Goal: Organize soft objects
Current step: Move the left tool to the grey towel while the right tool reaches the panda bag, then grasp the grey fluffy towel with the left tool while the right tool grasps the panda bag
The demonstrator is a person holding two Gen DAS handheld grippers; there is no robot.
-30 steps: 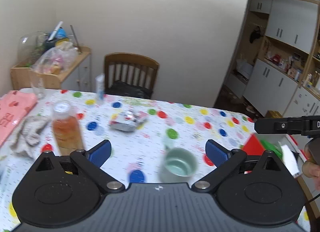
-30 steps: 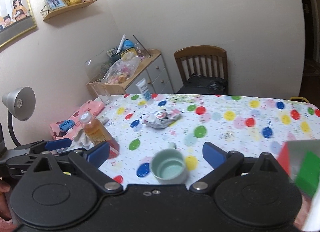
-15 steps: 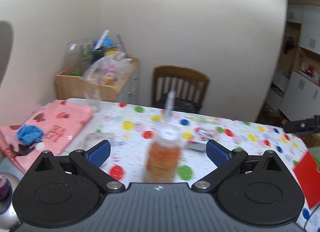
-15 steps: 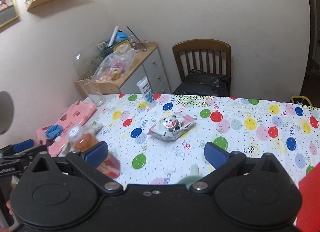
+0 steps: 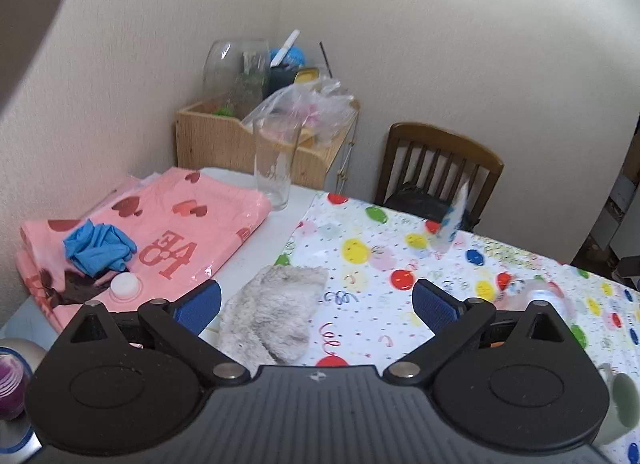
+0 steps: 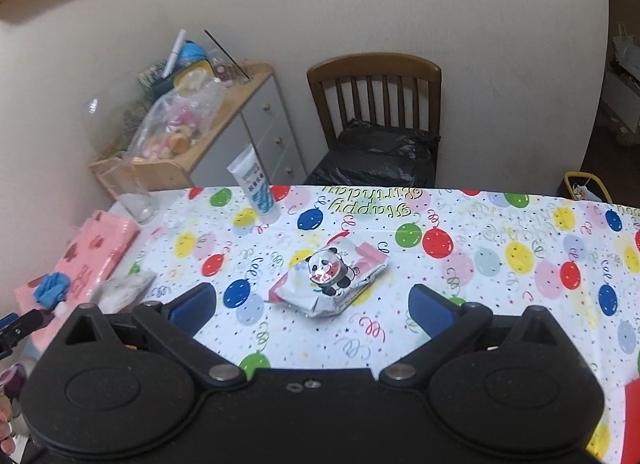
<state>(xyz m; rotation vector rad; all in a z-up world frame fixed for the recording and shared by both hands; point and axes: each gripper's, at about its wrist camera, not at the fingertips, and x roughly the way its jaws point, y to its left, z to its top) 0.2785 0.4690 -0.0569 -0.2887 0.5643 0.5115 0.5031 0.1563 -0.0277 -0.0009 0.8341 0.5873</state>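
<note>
Grey and fluffy, one fur cloth [image 5: 272,314] lay just ahead of the left gripper [image 5: 316,306], whose jaws stood wide apart and empty. One blue rag [image 5: 98,248] sat on one pink folded sheet [image 5: 180,224] to its left. The right gripper [image 6: 310,306], equally spread and empty, hung above one crumpled panda packet [image 6: 330,282].

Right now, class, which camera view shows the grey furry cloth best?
The left wrist view: the grey furry cloth lies close and sharp between its open jaws. The right wrist view shows it only small and blurred at the left.
</note>
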